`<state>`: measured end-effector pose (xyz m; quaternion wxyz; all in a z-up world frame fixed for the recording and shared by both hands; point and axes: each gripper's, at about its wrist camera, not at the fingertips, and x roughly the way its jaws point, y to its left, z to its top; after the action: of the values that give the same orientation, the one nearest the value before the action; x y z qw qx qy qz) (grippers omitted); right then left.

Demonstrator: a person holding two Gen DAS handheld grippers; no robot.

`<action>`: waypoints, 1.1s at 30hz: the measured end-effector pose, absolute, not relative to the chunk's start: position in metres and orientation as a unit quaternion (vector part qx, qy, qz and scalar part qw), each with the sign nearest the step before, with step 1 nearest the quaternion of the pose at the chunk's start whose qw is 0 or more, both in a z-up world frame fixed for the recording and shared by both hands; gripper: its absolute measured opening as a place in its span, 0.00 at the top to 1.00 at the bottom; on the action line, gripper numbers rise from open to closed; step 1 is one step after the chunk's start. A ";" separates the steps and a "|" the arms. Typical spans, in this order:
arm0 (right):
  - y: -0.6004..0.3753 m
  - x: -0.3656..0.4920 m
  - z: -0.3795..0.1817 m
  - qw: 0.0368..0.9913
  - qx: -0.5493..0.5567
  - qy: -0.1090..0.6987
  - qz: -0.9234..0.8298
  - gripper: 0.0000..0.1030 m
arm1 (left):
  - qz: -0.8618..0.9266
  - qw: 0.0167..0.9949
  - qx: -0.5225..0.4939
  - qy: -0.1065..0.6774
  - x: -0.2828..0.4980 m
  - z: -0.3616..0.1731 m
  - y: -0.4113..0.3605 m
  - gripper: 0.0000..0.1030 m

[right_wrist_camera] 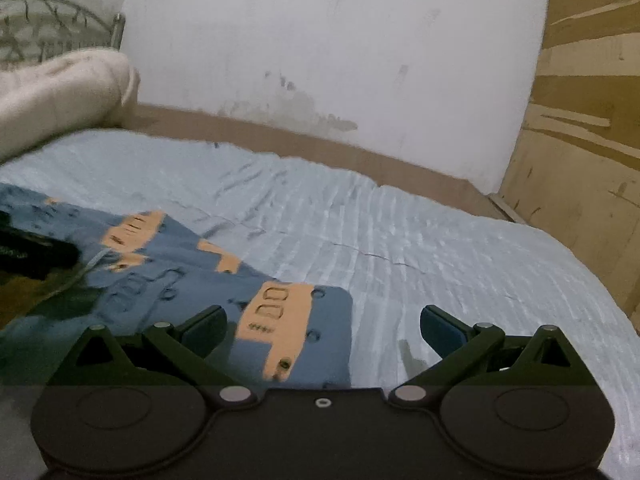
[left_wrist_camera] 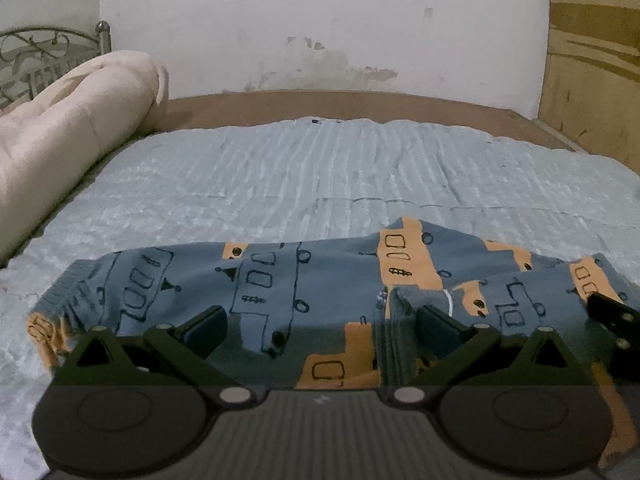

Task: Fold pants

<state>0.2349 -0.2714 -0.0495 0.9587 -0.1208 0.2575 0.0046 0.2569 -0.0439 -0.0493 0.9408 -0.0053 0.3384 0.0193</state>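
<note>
The pants [left_wrist_camera: 320,280] are blue-grey with orange truck prints and lie across the near part of the bed, waistband at the left. My left gripper [left_wrist_camera: 320,324] is open just above their near middle, holding nothing. In the right wrist view the pants [right_wrist_camera: 192,280] lie at the left, with a leg end at the centre. My right gripper [right_wrist_camera: 320,324] is open over that leg end's right edge, holding nothing. The right gripper's tip also shows in the left wrist view [left_wrist_camera: 612,316], and the left gripper shows dark at the left of the right wrist view [right_wrist_camera: 32,256].
A light blue ribbed bedspread [left_wrist_camera: 304,176] covers the bed. A rolled cream quilt [left_wrist_camera: 68,128] lies along the left side by a metal headboard [left_wrist_camera: 44,52]. A white wall [left_wrist_camera: 320,28] stands behind, with a brown bed edge [left_wrist_camera: 340,106]. A wooden panel [left_wrist_camera: 592,72] is at the right.
</note>
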 end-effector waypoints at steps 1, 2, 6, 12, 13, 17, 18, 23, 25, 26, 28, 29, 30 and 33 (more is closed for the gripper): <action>-0.273 0.245 -0.052 0.956 -0.125 0.267 0.003 0.01 | 0.018 0.940 -0.010 0.341 0.258 -0.051 -0.043 0.01; -0.274 0.253 -0.056 0.954 -0.129 0.272 -0.002 0.01 | 0.017 0.939 -0.013 0.344 0.259 -0.052 -0.040 0.00; -0.285 0.276 -0.066 0.947 -0.132 0.290 -0.039 0.01 | 0.011 0.937 -0.026 0.349 0.261 -0.059 -0.037 0.00; -0.308 0.267 -0.073 0.951 -0.076 0.291 -0.067 0.01 | 0.011 0.936 -0.027 0.351 0.261 -0.060 -0.035 0.00; -0.308 0.264 -0.072 0.952 -0.079 0.288 -0.069 0.01 | 0.011 0.936 -0.025 0.351 0.260 -0.060 -0.035 0.00; -0.303 0.244 -0.072 0.953 -0.099 0.280 -0.068 0.01 | 0.012 0.937 -0.027 0.349 0.252 -0.060 -0.033 0.00; -0.300 0.236 -0.073 0.953 -0.105 0.278 -0.067 0.01 | 0.010 0.938 -0.028 0.346 0.246 -0.060 -0.031 0.00; -0.288 0.180 -0.081 0.957 -0.145 0.237 -0.083 0.01 | 0.008 0.950 -0.020 0.311 0.208 -0.063 -0.025 0.00; -0.289 0.160 -0.086 0.961 -0.138 0.220 -0.095 0.01 | 0.023 0.956 -0.010 0.293 0.193 -0.065 -0.025 0.01; -0.290 0.152 -0.089 0.963 -0.131 0.212 -0.098 0.01 | 0.033 0.958 -0.002 0.286 0.186 -0.067 -0.025 0.01; -0.293 0.138 -0.095 0.968 -0.121 0.194 -0.101 0.01 | 0.045 0.958 0.012 0.283 0.180 -0.072 -0.024 0.01; -0.293 0.134 -0.096 0.970 -0.116 0.189 -0.102 0.01 | 0.050 0.958 0.015 0.281 0.178 -0.072 -0.024 0.01; -0.294 0.132 -0.098 0.971 -0.109 0.184 -0.103 0.01 | 0.055 0.958 0.015 0.282 0.177 -0.070 -0.022 0.01; -0.295 0.131 -0.098 0.973 -0.106 0.179 -0.103 0.01 | 0.055 0.958 0.005 0.281 0.173 -0.062 -0.015 0.01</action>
<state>0.1312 -0.2952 -0.0975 0.9727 -0.1058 0.1791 -0.1030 0.1727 -0.0151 -0.0620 0.9580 0.0052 0.2814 0.0552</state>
